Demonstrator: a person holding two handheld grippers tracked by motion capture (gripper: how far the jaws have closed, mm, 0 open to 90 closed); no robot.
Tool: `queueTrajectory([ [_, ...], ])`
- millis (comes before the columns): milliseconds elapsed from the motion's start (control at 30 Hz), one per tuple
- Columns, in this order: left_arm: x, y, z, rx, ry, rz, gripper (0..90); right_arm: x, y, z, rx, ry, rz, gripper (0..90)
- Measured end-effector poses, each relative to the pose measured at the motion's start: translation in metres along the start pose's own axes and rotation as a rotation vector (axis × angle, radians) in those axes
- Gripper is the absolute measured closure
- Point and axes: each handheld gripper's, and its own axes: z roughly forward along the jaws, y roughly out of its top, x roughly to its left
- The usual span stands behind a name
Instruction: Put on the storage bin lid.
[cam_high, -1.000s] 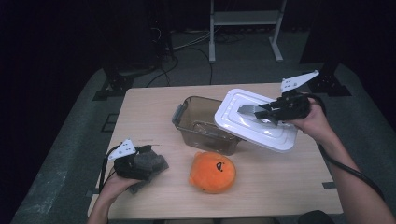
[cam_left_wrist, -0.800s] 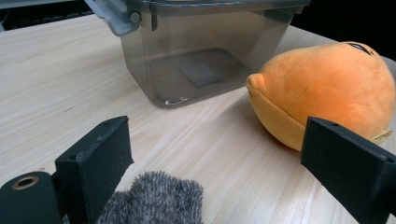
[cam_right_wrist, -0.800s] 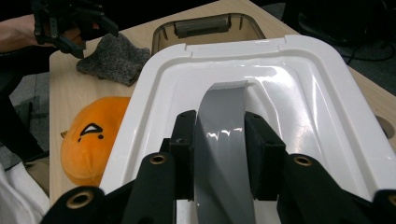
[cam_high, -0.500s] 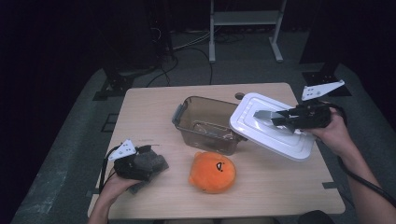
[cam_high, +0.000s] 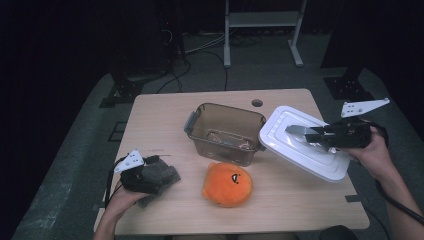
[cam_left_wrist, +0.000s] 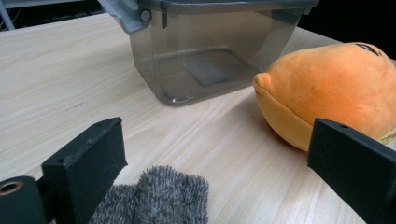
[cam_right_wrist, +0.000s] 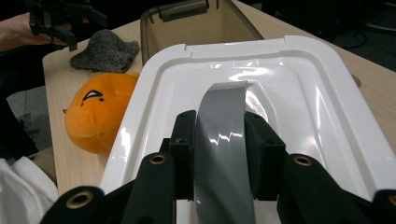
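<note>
Right gripper (cam_right_wrist: 218, 140): jaws clamped on the grey tape handle (cam_right_wrist: 223, 135) that arches up from the middle of the white lid (cam_right_wrist: 322, 121). Lid is held tilted in the air, clear of the table (cam_high: 165, 115), its far edge just beside the tub's near rim. In the high view the same gripper (cam_high: 312, 135) lies over the lid (cam_high: 300, 150), with the hand (cam_high: 372, 155) behind it off the table's right edge.

Beyond the lid: the brown see-through tub (cam_high: 225, 132), open on top, standing upright mid-table. A flat grey patch shows on its floor in the left gripper view.

To that gripper's left, lower down: the orange plush (cam_right_wrist: 98, 112), resting on the table just in front of the tub (cam_right_wrist: 196, 23), near it but apart. Farther off past the plush lies the grey cloth (cam_right_wrist: 105, 51).

Left gripper (cam_left_wrist: 215, 154): jaws spread wide, having just been opening, nothing pressed between the pads. The cloth (cam_left_wrist: 159, 196) lies on the table at the base of the gap. Ahead of it the tub (cam_left_wrist: 210, 51); to its right the plush (cam_left_wrist: 331, 88). In the high view this gripper (cam_high: 150, 172) sits over the cloth (cam_high: 160, 175) at the table's near left corner.
</note>
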Motion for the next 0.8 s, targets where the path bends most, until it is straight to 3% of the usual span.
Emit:
queueTrajectory([
  [567, -0.003, 0.000, 0.001, -0.001, -0.002, 0.013, 2.8, -0.007, -0.051, -0.011, -0.009, -0.008, 0.080, 66.4],
  [800, -0.005, 0.002, -0.001, -0.018, -0.001, 0.021, 2.8, -0.011, -0.068, -0.008, 0.011, -0.020, 0.103, 66.4],
])
